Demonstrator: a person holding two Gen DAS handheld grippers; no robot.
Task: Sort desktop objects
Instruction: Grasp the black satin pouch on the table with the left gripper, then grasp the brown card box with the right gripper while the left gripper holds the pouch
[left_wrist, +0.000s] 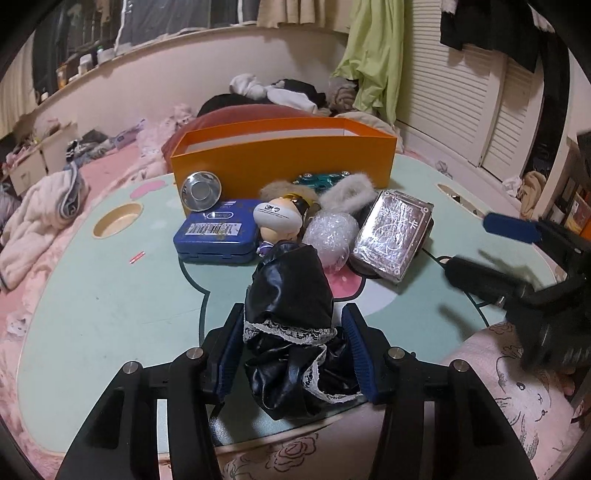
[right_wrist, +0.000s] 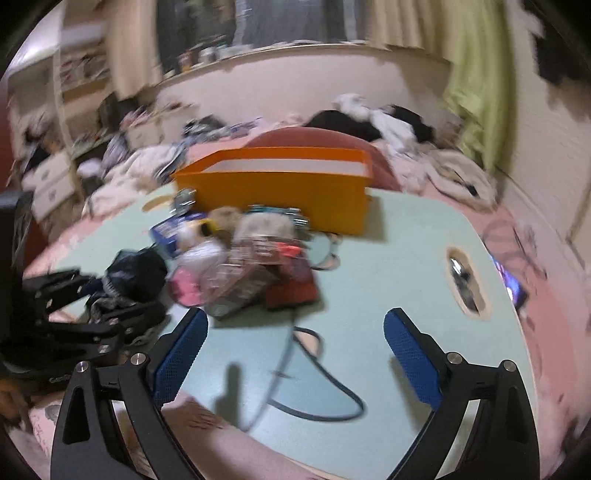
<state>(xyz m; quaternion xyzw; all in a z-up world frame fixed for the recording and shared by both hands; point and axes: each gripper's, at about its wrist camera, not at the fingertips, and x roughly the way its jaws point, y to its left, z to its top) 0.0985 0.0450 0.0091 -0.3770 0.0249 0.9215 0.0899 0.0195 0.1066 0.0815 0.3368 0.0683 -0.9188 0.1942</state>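
on a pale green table (left_wrist: 110, 295), the left gripper (left_wrist: 293, 350) holds a doll in a black lace-trimmed dress (left_wrist: 291, 306) by the skirt, its blue-padded fingers (left_wrist: 231, 343) clenched against the bunched fabric on either side. the doll lies lengthwise between the fingers, its pale head (left_wrist: 279, 219) pointing away toward the clutter at the table's centre. just beyond the head sit a blue tin (left_wrist: 218, 234), a crumpled clear plastic ball (left_wrist: 330, 230), a shiny foil-wrapped packet (left_wrist: 391, 232) and two fur-trimmed pieces (left_wrist: 351, 192); a small metal dish (left_wrist: 201, 190) leans on the front of an orange box (left_wrist: 288, 162) standing at the far edge of the table.

the right gripper (right_wrist: 295, 354) hangs over bare table to the right of the pile, its fingers (right_wrist: 412, 354) spread wide with nothing between them but the table top and a dark cable (right_wrist: 325, 369). that view is blurred, yet the left gripper and the black doll show at its left edge, well apart from the right fingers. the table stands on a bed with pink covers (left_wrist: 122, 162).
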